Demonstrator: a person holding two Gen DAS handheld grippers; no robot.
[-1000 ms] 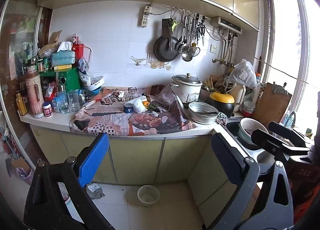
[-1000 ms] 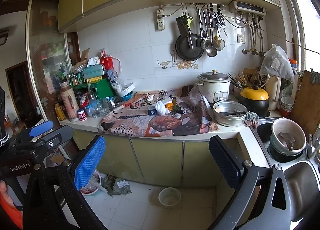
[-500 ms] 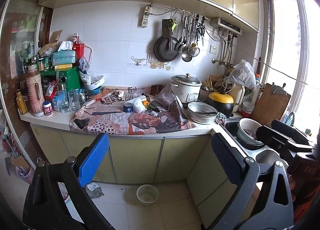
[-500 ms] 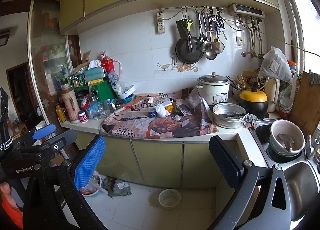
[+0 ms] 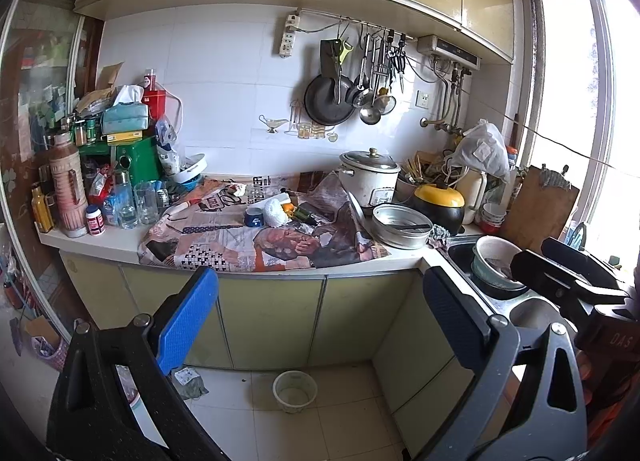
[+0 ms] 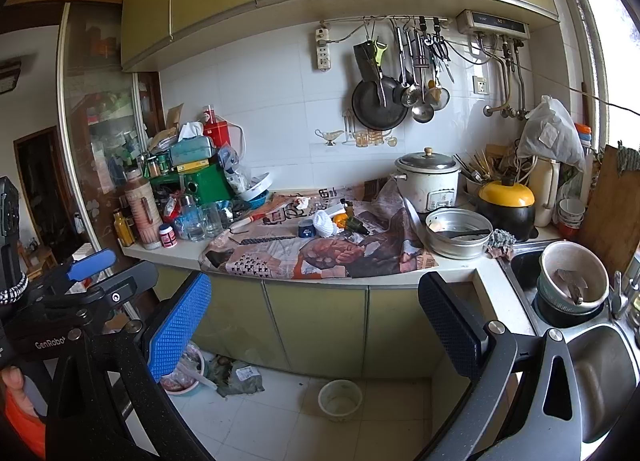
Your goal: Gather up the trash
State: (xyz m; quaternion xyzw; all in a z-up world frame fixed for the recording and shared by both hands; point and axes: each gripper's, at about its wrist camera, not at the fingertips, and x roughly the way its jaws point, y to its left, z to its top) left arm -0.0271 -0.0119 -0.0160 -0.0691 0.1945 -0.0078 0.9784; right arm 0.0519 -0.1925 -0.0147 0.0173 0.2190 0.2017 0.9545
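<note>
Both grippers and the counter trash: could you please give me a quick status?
Left gripper open, empty. Right gripper open, empty. Crumpled white paper on newspaper, untouched. Both short of the counter; nothing between.

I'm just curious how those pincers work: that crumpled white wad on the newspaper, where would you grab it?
Judging by its soft, bunched shape, pinch the white wad across its raised middle, coming from above and in front; the blue cup and the orange item crowd its sides.
</note>
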